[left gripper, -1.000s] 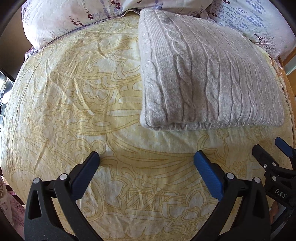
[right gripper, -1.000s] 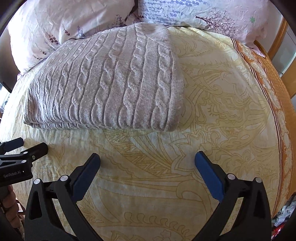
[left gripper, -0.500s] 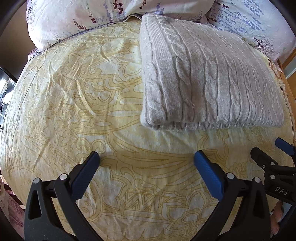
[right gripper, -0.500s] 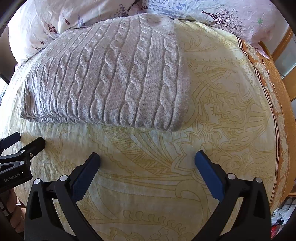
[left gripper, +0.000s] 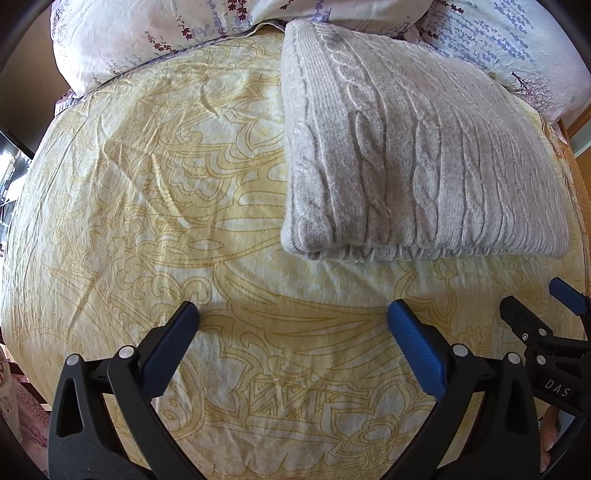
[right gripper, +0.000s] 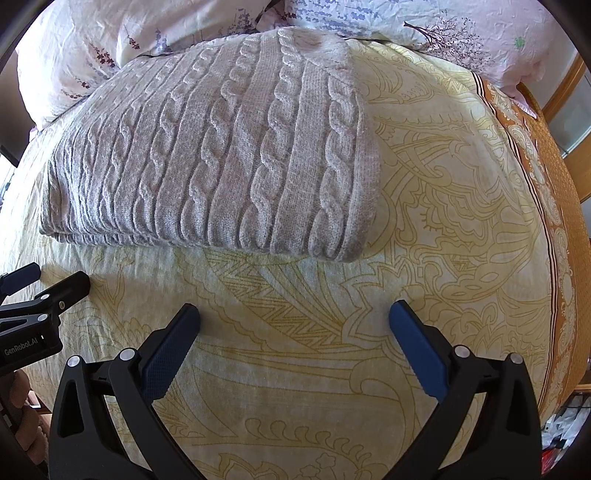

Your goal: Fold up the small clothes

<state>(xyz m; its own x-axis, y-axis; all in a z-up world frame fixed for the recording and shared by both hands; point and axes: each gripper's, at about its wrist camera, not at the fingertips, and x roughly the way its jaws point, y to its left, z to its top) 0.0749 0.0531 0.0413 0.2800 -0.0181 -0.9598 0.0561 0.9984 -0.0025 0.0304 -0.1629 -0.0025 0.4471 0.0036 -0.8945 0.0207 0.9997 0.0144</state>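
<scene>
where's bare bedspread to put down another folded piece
Left of the grey knit sweater, the yellow bedspread lies bare. So does the strip between its near edge and both open tongs. Pillows crowd the far end.

I see my left gripper (left gripper: 291, 314) and right gripper (right gripper: 294, 314): black plastic frames, silver rivets, textured blue pads (left gripper: 415, 349), white "GenRobot.AI" and "DAS" markings, some bare skin behind
</scene>
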